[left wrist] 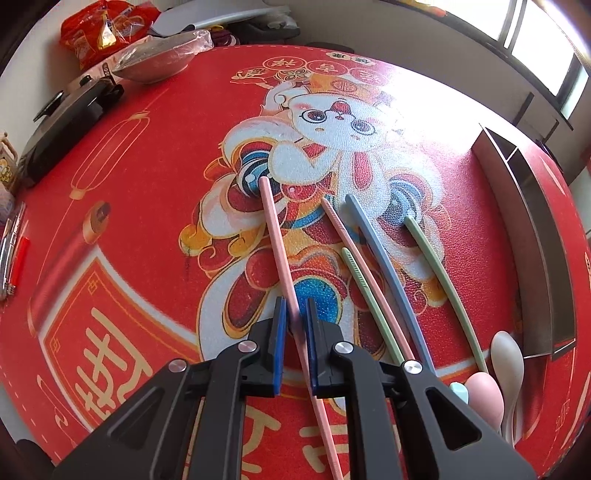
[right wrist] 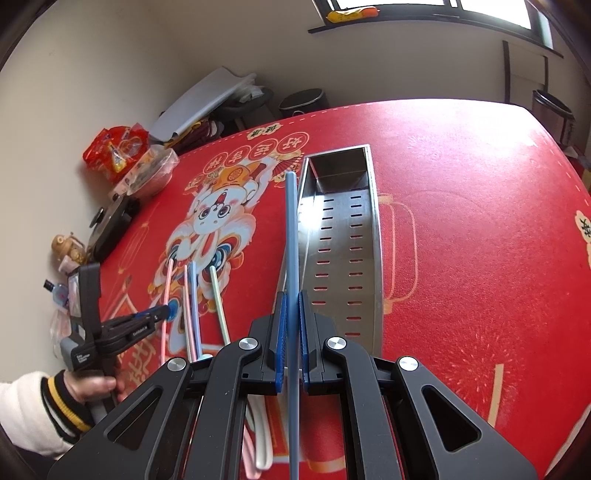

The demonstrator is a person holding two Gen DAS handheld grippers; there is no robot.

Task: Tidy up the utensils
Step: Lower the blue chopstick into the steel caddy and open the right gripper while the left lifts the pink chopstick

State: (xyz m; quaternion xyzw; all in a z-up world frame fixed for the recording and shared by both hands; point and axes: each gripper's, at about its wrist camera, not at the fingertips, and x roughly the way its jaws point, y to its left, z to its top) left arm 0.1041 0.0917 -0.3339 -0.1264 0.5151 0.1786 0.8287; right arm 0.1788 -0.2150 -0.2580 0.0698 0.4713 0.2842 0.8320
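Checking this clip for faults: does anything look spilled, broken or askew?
Nothing damaged or spilled. The long perforated steel utensil tray lies empty, while pastel plastic chopsticks and spoons lie loose beside it on the red tablecloth.

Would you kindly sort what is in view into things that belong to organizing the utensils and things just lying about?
Belongs to the job:
pink chopstick
blue chopstick
green chopsticks
spoons
steel utensil holder

Just lying about:
snack bag
covered bowl
black pan
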